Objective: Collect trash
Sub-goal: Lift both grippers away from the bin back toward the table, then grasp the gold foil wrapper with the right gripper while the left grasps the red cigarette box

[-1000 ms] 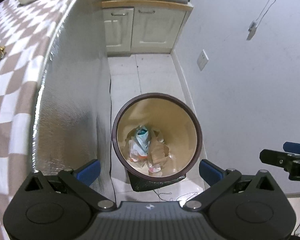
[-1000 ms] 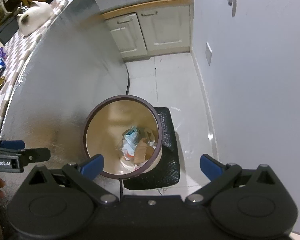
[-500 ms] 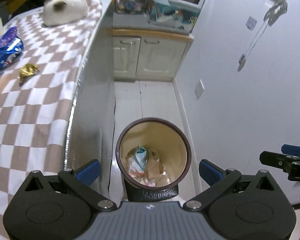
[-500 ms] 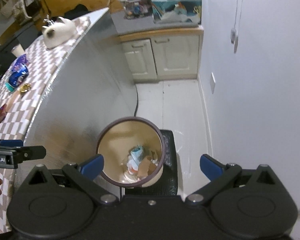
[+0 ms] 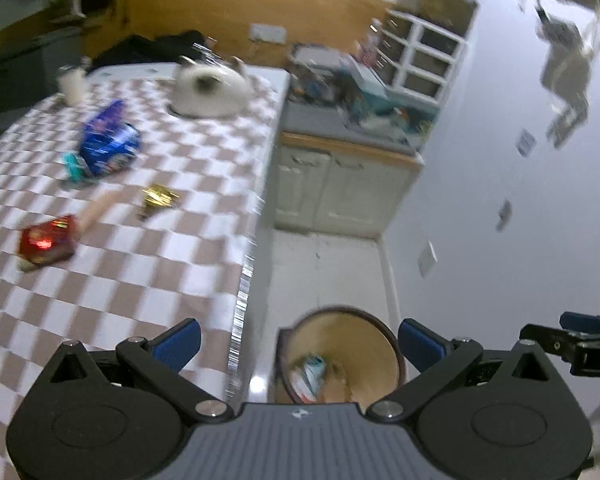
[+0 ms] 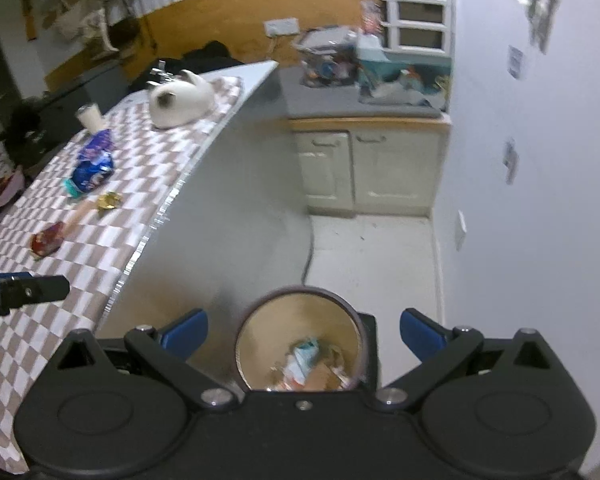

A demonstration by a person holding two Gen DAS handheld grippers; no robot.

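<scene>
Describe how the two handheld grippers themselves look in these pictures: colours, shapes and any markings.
The left gripper has a black body with two round housings, angular black linkage arms with silver pivot screws, blue finger pads and a ribbed grey centre plate bearing a small logo. The right gripper matches in shape and has blue pads, but its centre is plain black. White lettering shows on its side, too blurred to read.
</scene>
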